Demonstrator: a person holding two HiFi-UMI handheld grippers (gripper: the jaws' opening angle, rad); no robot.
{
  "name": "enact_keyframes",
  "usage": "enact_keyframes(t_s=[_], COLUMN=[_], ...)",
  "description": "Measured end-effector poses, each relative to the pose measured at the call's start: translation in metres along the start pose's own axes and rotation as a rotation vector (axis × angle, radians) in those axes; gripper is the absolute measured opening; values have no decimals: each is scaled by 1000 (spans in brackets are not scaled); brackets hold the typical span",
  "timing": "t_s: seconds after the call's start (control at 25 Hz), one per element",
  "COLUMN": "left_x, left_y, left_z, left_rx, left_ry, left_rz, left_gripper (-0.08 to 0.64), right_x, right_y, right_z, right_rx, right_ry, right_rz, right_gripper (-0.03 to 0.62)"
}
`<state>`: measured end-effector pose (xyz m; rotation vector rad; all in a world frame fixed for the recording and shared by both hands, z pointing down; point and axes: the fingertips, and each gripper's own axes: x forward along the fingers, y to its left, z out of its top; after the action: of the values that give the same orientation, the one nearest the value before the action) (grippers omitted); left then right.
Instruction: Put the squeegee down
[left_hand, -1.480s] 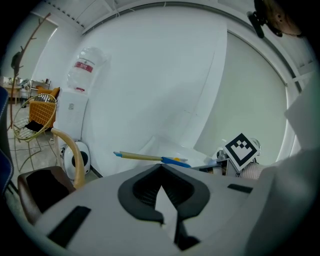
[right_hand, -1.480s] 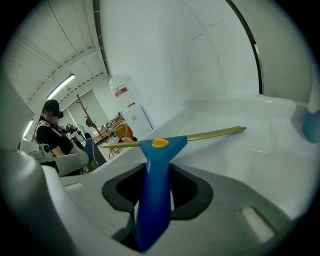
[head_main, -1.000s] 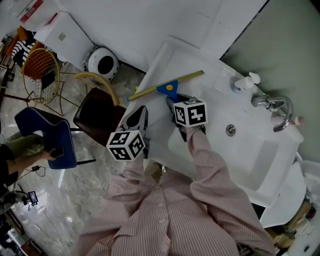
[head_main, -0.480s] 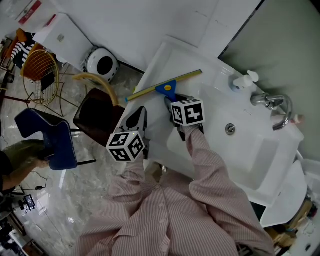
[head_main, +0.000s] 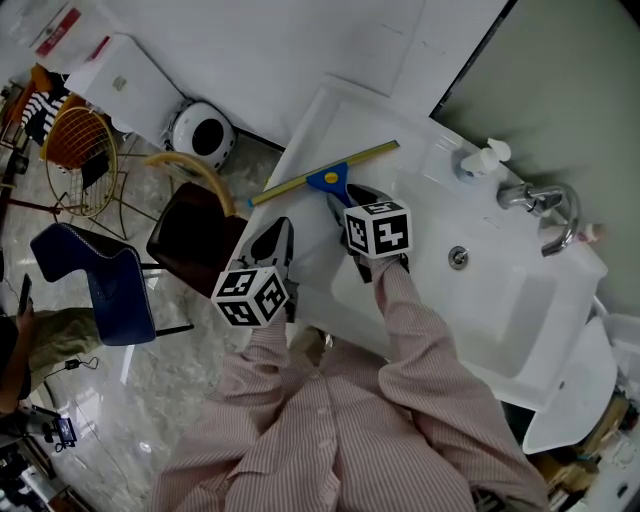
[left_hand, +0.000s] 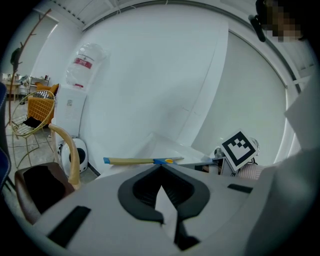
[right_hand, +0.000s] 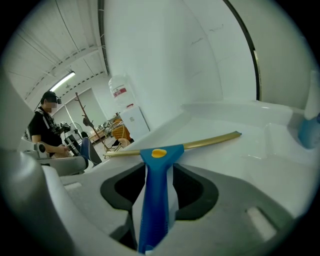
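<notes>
SQUEEGEE GOES DOWN: at a white washbasin counter (head_main: 330, 115), a person in a striped shirt parks a squeegee (head_main: 328, 177) on the flat ledge left of the basin (head_main: 495, 300), well away from the tap (head_main: 540, 205). Its long brass-coloured blade bar lies crosswise, w/ one tip reaching the counter's outer edge and the blue handle pointing back toward the person. The right gripper (head_main: 347, 202) has that handle btwn its jaws, which have just been opening. In the right gripper view a thin gap shows on each side of the blue plastic, so the pads look to be off it and the grip released. The left gripper (left_hand: 161, 168) hangs just beside, at the counter's near edge, jaws closed tip to tip w/ nothing in them. Judged from these views the put-down is all but done, w/ only the pull-back left. On handling, the squeegee is prob. light and stiff: a moulded handle, a rigid bar and a soft rubber lip. Most of its length sits in the bar, so it would likely pivot if taken at one end. The best hold looks to be the handle, mid-length or just behind the yellow button (right_hand: 159, 153), w/ jaws across its narrow sides. The plastic looks smooth and the glazed ledge glossy, so a nudge on the way out could skate it, esp. w/ a bar tip already at the edge.
</notes>
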<state>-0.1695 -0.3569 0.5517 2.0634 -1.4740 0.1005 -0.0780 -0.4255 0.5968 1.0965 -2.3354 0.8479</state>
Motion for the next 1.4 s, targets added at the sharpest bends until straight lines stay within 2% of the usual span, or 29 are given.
enact_keyframes(t_s=[0.32, 0.52, 0.64, 0.96, 1.4], left_x=[-7, -15, -18, -33, -56], left_y=[-10, -22, -31, -44, -57], left_z=[10, 14, 17, 35, 51], left_rx=[27, 51, 72, 124, 161], left_ry=[-15, -20, -26, -60, -113], left_rz=[-37, -67, -84, -106, -112], left_gripper=[2, 2, 2, 2, 2], right_x=[-22, -37, -45, -77, -121], right_y=[4, 14, 17, 28, 44], right_z=[8, 9, 14, 28, 50], right_rx=[44, 32, 24, -20, -25], right_ry=[-85, -120, -143, -208, -331], right_rz=[0, 20, 23, 37, 77], right_gripper=[155, 129, 82, 14, 6])
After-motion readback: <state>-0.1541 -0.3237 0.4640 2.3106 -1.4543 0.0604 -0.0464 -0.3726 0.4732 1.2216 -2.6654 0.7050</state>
